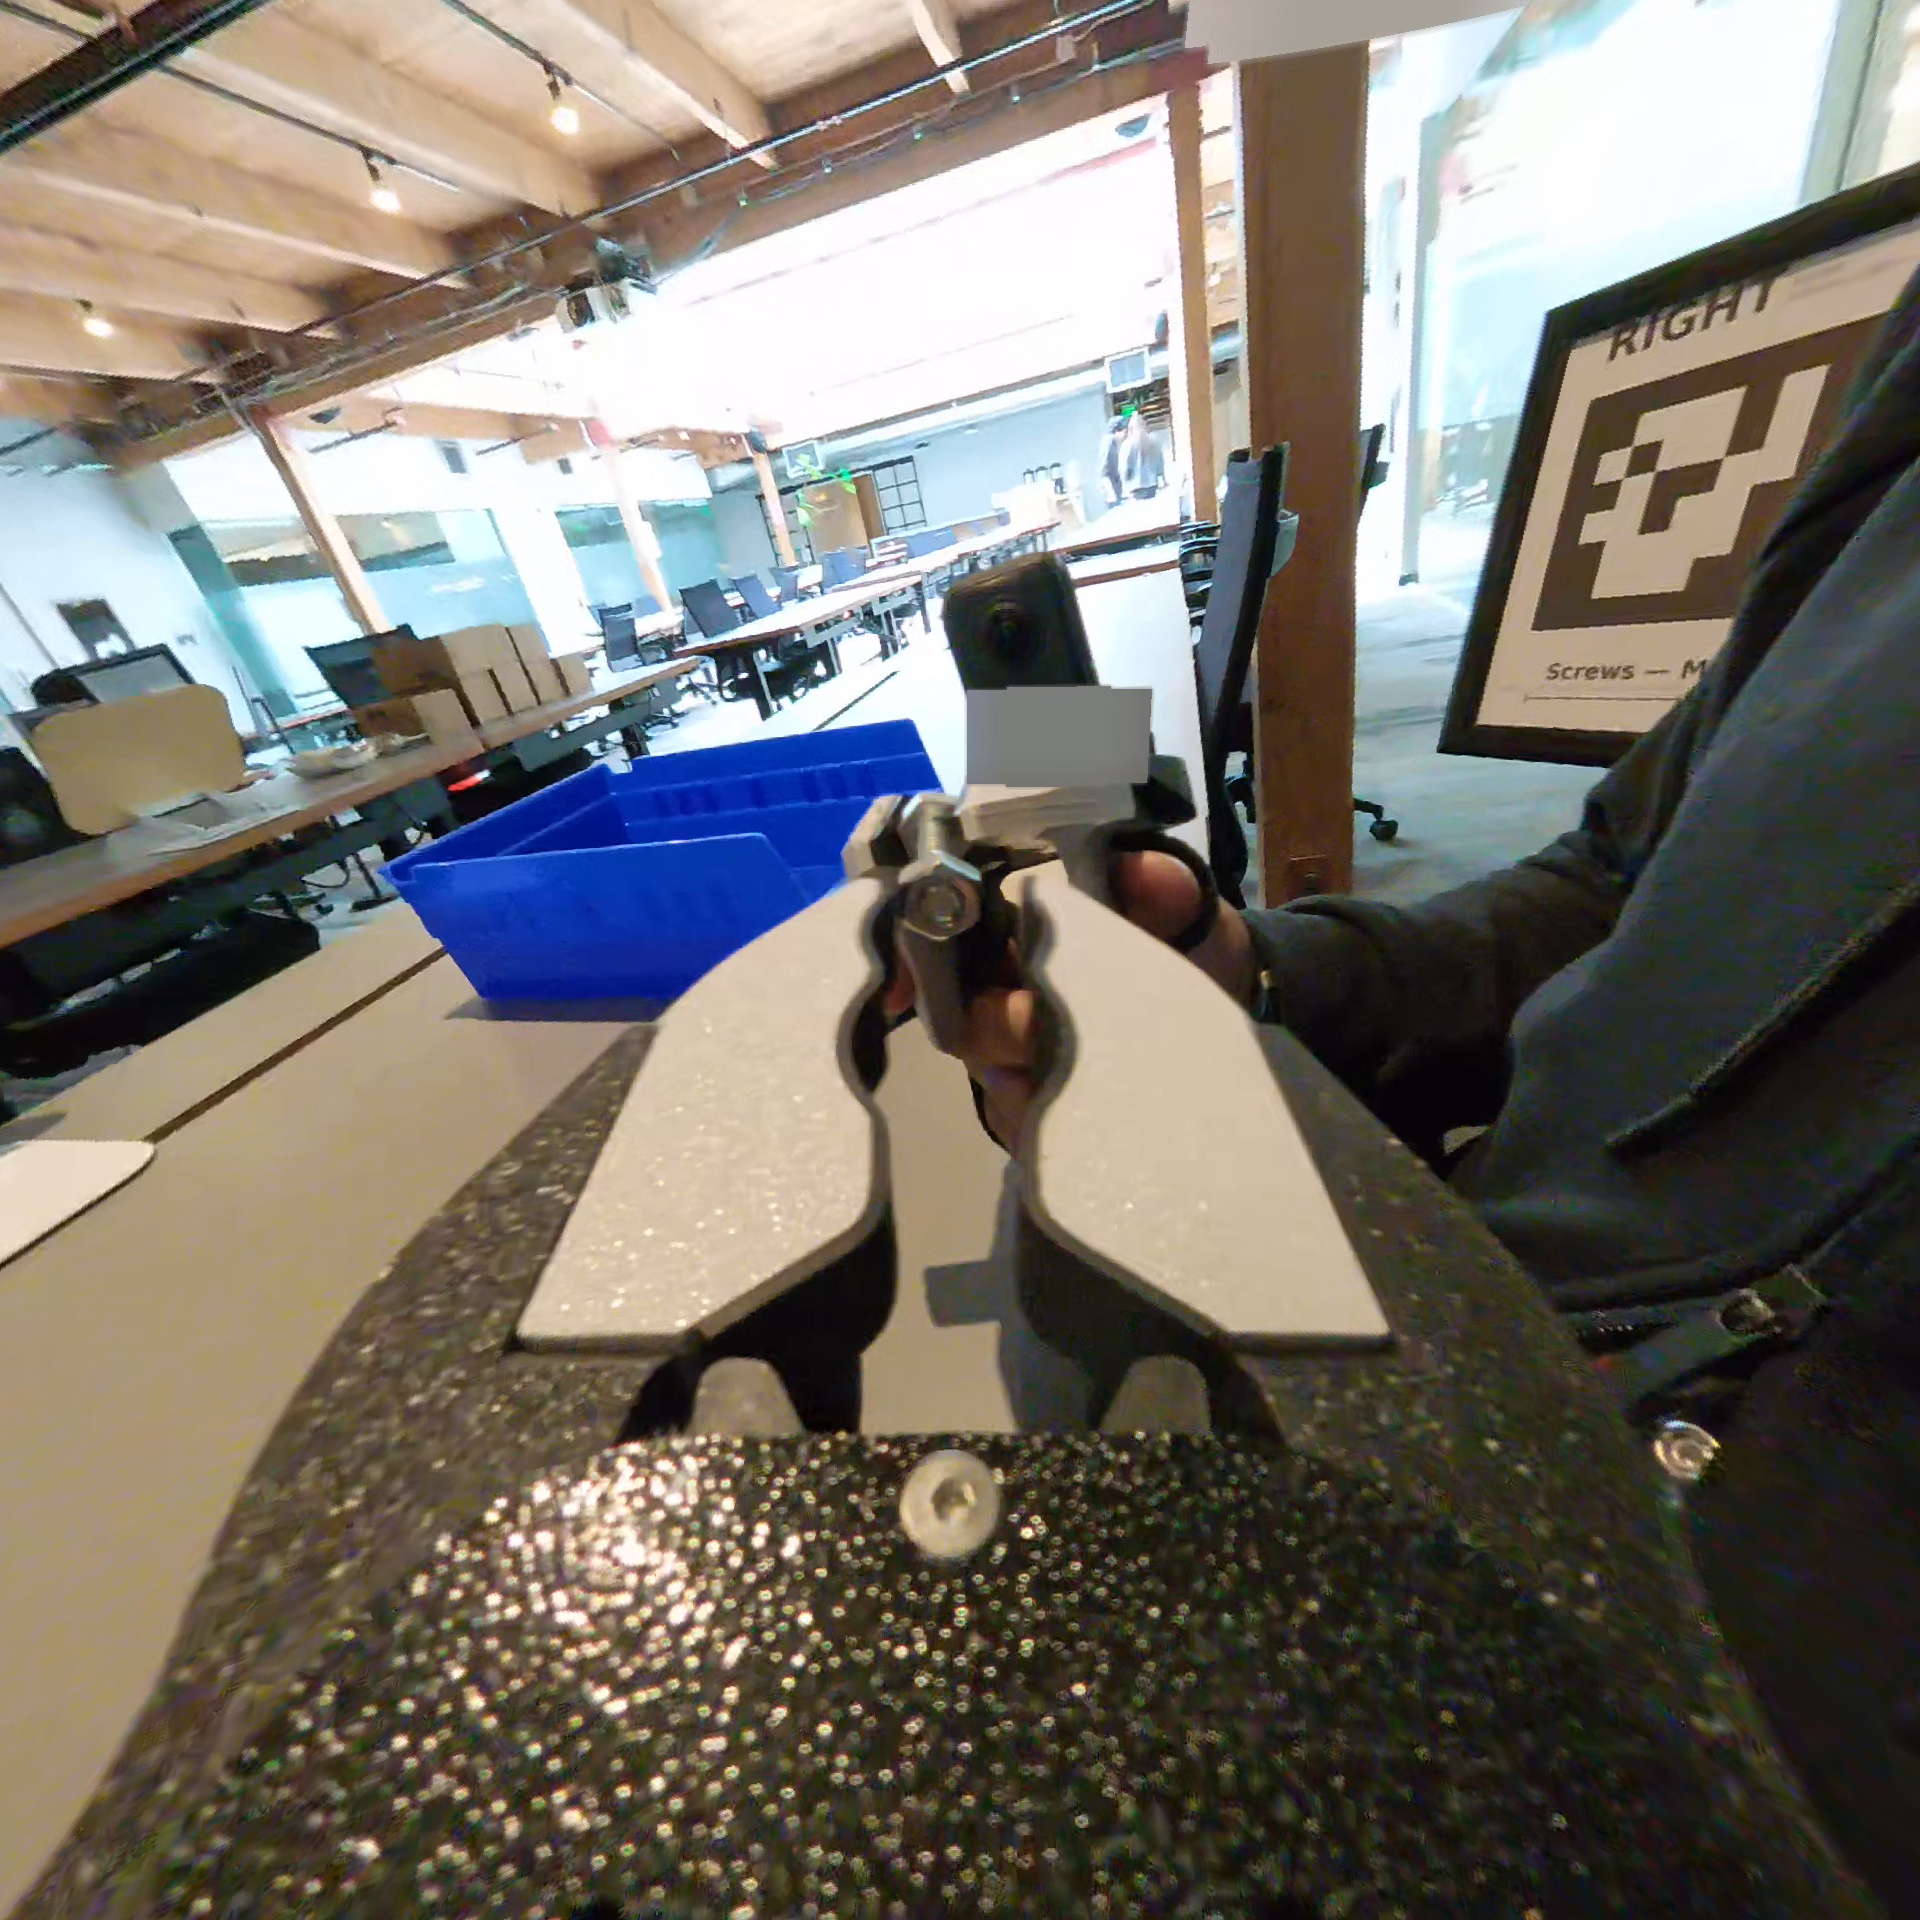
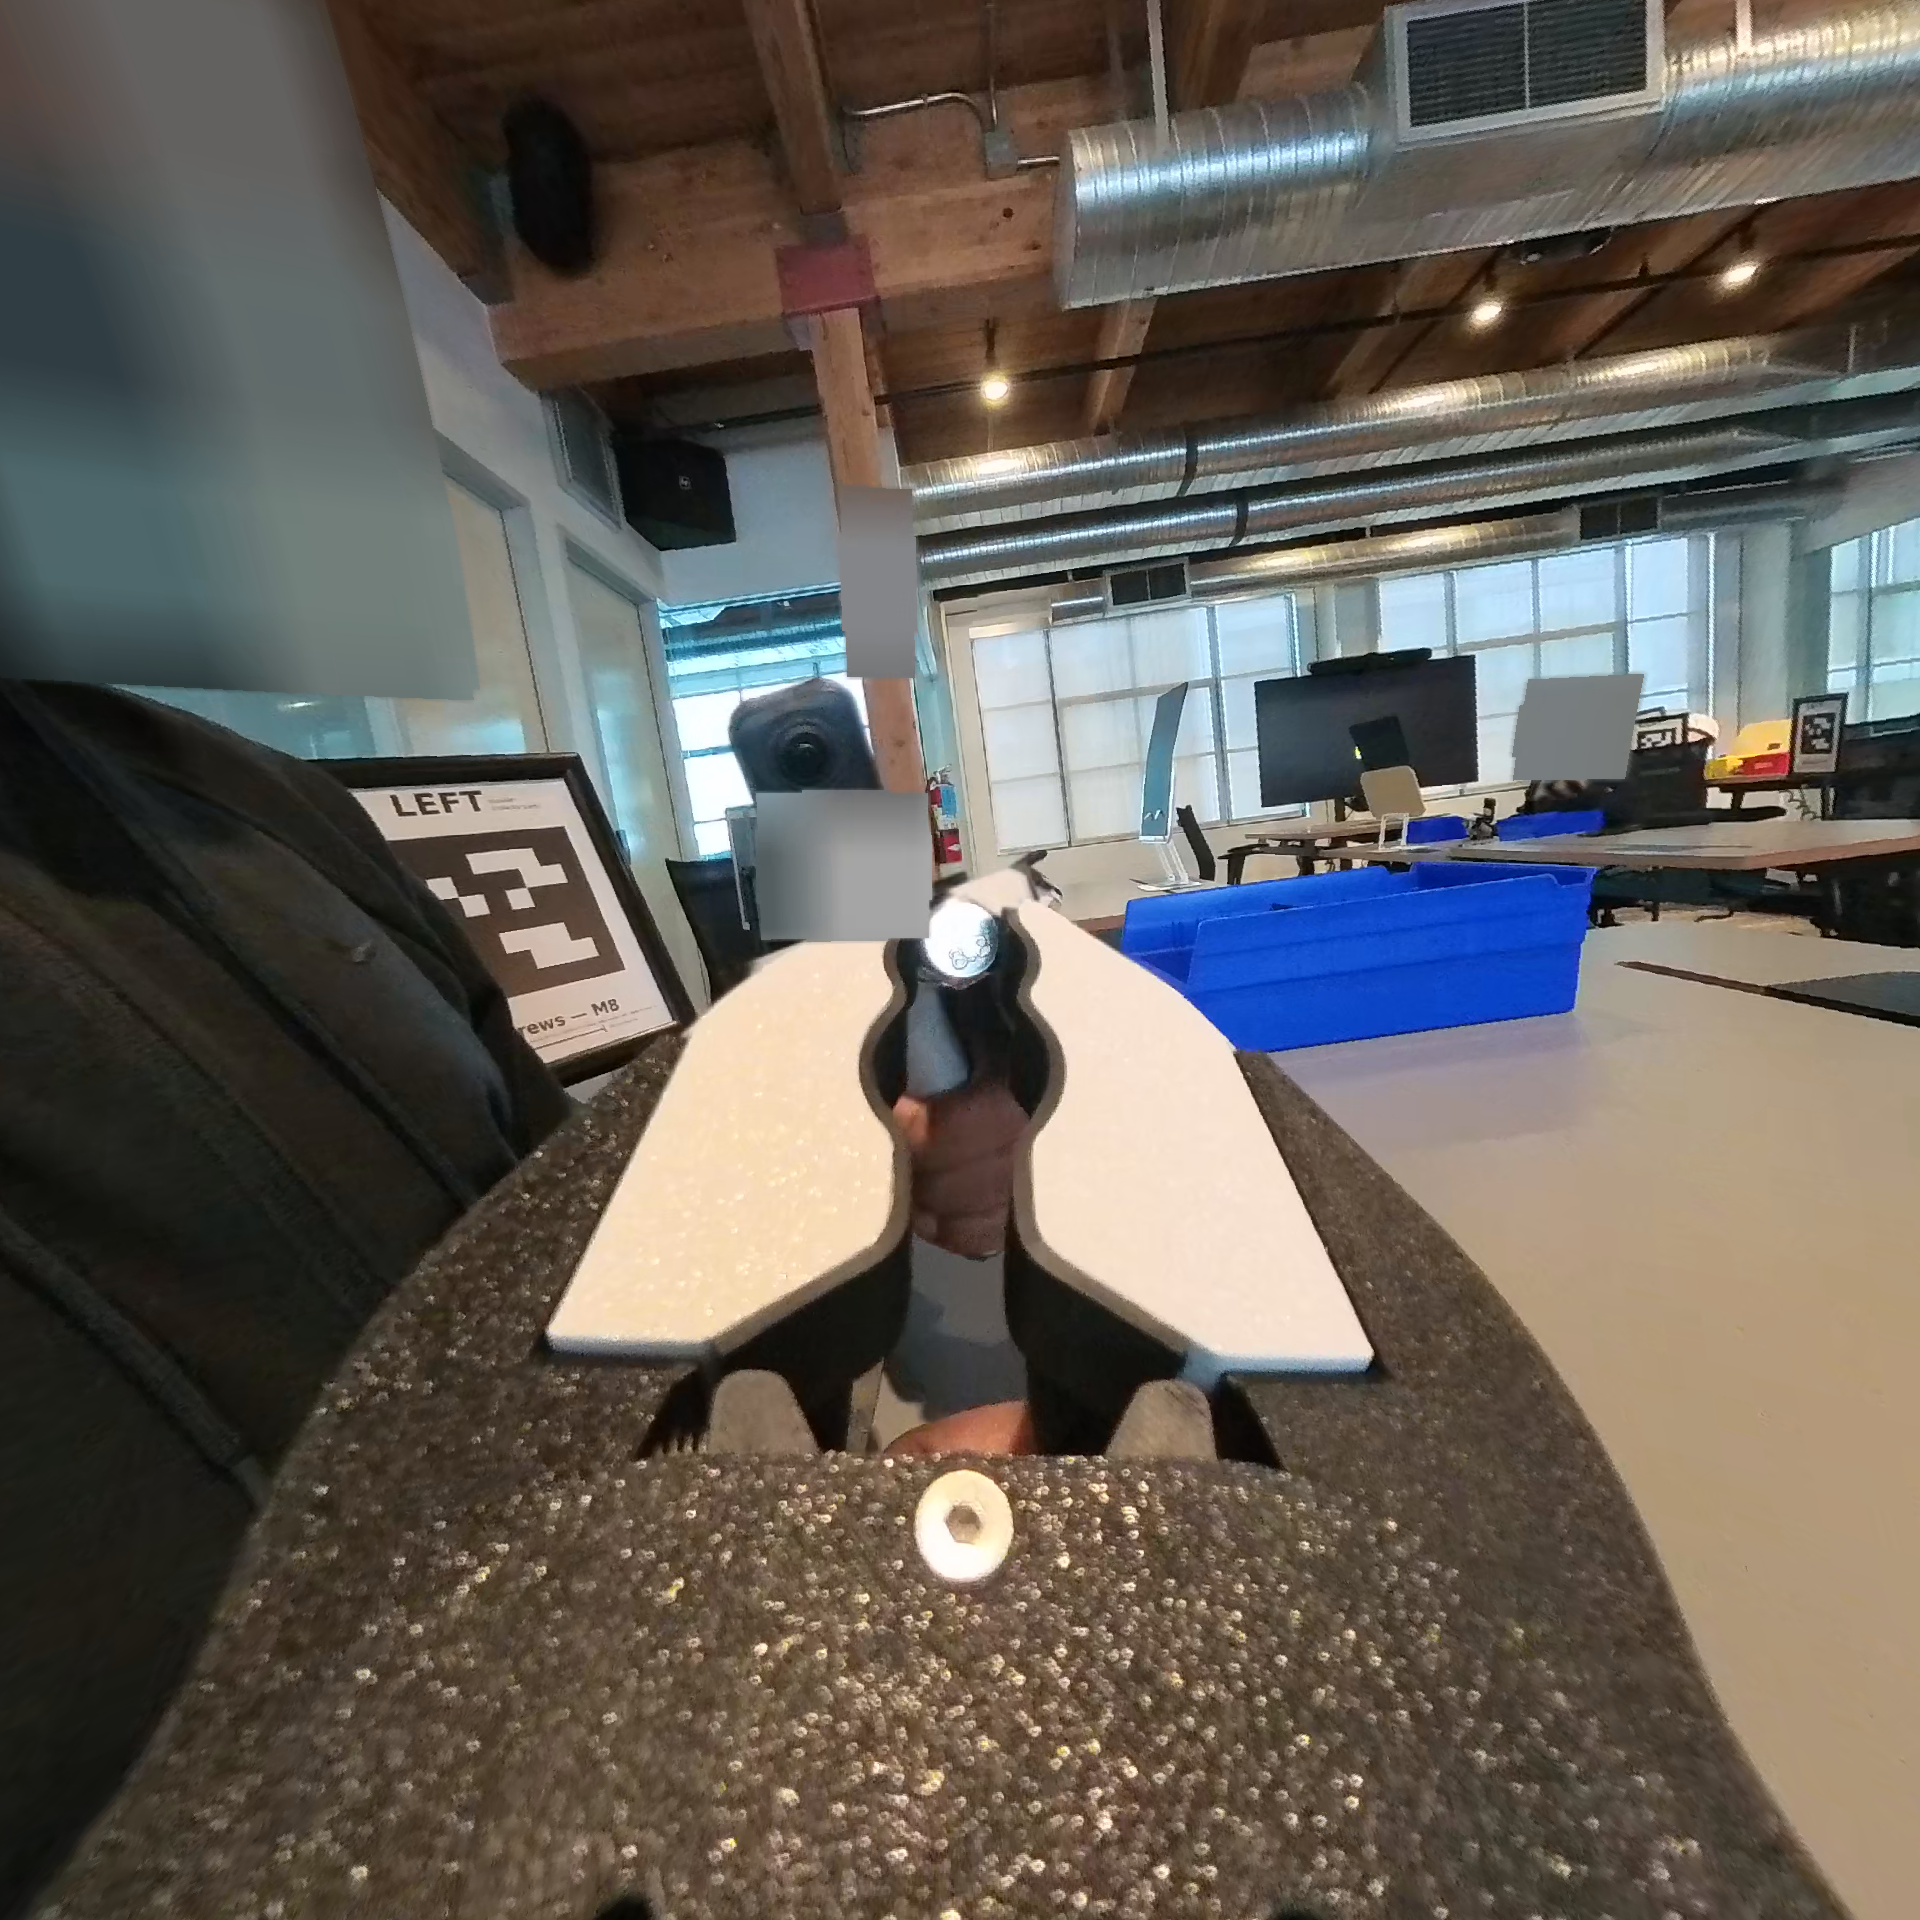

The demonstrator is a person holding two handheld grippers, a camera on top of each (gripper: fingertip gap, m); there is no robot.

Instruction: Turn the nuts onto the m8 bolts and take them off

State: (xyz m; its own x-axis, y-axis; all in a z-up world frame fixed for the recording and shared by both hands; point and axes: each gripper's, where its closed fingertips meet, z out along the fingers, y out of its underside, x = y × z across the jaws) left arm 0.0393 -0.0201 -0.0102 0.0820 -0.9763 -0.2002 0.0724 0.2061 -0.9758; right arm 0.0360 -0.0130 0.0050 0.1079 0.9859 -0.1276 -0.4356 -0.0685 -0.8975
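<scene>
1. Currently the left gripper [image 1: 951,914] is being held up above the grey table [image 1: 312,1195]. Its fingers are drawn close around a hex nut [image 1: 938,902] and are pinching it at the tips.
2. Inside the nut, the end of the bolt [image 2: 961,951] is showing; the nut is sitting on the thread.
3. Facing it, the right gripper [image 2: 964,940] is pressing its fingertips in on the bolt at its shiny round head, which is turned toward that gripper's own camera.
4. Both grippers are meeting tip to tip in mid-air, the right one rotated relative to the left.
5. A hand [image 1: 1164,904] in a dark sleeve is gripping the right tool's handle; another hand [image 2: 961,1174] is showing behind the left tool.
6. A small black camera [image 1: 1013,634] is riding on top of the opposite tool.
7. A blue bin [image 1: 582,904] is standing on the table beyond the grippers, well apart from them.
8. Two black-framed signs are standing by the person, one [image 1: 1683,499] in the left wrist view and one [image 2: 520,904] in the right wrist view. Each is carrying a black-and-white square marker with printed lettering above and below.
</scene>
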